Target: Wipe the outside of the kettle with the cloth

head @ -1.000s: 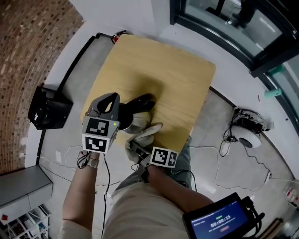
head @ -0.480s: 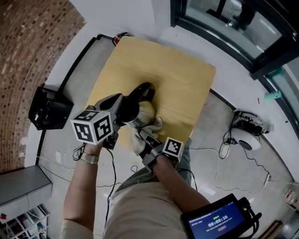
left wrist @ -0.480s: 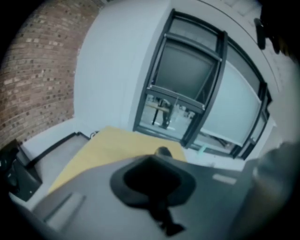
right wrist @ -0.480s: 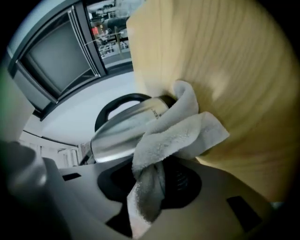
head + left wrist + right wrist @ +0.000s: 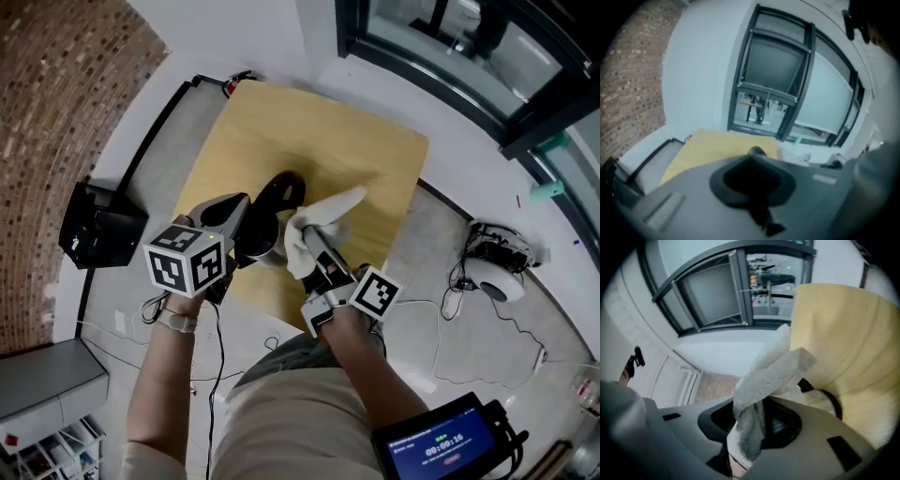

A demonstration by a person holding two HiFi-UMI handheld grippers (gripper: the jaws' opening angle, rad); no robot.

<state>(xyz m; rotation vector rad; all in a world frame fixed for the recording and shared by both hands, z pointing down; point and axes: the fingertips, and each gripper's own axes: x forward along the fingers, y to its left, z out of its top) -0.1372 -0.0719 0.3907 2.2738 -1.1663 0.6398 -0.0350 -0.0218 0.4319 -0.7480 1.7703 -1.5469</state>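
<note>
One white cloth [image 5: 322,217] pinched tight in the fingers of the right gripper [image 5: 315,246], held up at the right side of one steel kettle [image 5: 264,242] with a black handle, near the front edge of the wooden surface [image 5: 366,150]. Fingers of the left gripper [image 5: 242,220] clenched, at the kettle's left side.

The kettle [image 5: 265,240] is over the table's [image 5: 319,131] near edge, the cloth [image 5: 314,223] just right of it.
</note>
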